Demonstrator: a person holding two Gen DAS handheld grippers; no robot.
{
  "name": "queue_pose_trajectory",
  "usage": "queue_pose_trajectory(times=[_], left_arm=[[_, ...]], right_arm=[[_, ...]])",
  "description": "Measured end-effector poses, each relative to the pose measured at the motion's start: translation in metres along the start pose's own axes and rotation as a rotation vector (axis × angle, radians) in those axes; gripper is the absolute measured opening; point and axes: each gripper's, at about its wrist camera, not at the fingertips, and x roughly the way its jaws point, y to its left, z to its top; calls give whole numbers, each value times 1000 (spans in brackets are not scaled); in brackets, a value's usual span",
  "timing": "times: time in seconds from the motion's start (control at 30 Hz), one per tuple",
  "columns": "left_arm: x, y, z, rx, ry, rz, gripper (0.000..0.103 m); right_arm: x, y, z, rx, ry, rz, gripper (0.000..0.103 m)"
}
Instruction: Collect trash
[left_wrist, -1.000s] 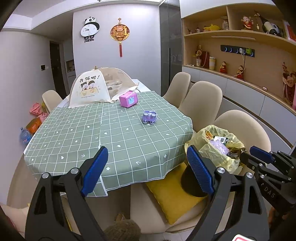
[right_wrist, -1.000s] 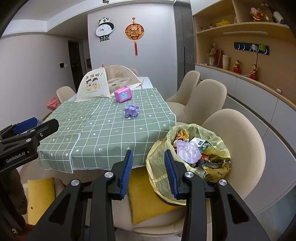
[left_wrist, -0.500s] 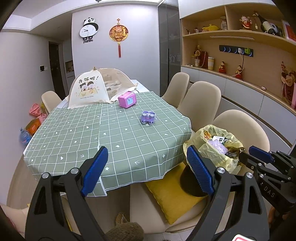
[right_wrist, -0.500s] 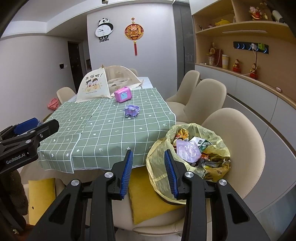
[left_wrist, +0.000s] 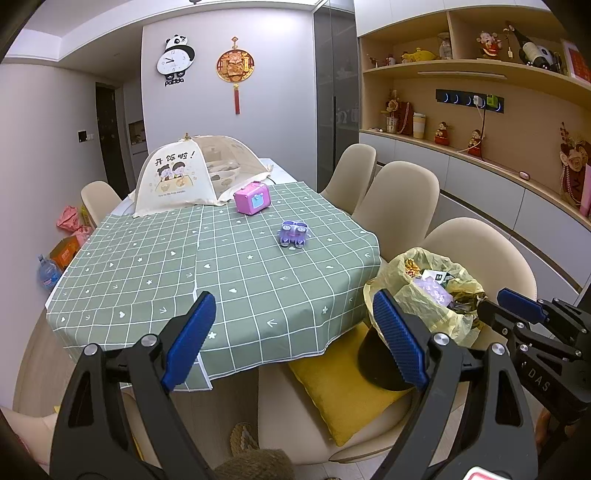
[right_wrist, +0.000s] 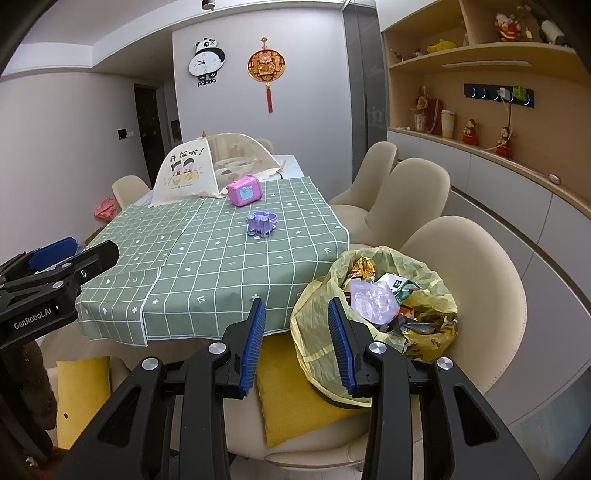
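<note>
Dining room, worktop (left_wrist: 155, 266) under green check cloth, only 2 toys and a food cover (left_wrist: 177, 177) on it. Trash sits in a yellow bag (right_wrist: 373, 306) on the near chair (right_wrist: 480, 266), probably parked there for easy drops. Left claw (left_wrist: 291, 332) wide open, empty. Right claw (right_wrist: 297, 343) part open, empty, just beside the bag. Readable: "panda" on clock (left_wrist: 175, 61), "GenRobot.AI", "DAS" on claws.

A dining room of a home is shown. A tabletop (left_wrist: 155, 280) covered with a green checked cloth is surrounded by beige chairs (left_wrist: 399, 206). A mesh food cover (left_wrist: 184, 173) is placed on it. A panda clock (left_wrist: 176, 59) is hung on the wall, and figurines are kept on wooden shelves (left_wrist: 480, 66).
</note>
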Motion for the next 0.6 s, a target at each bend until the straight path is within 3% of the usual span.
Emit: queue_pose_trajectory(times=[0.6], left_arm=[[3,-2,0,7,5,-6,83]], right_arm=[[1,1,1,13,-3,-2,34]])
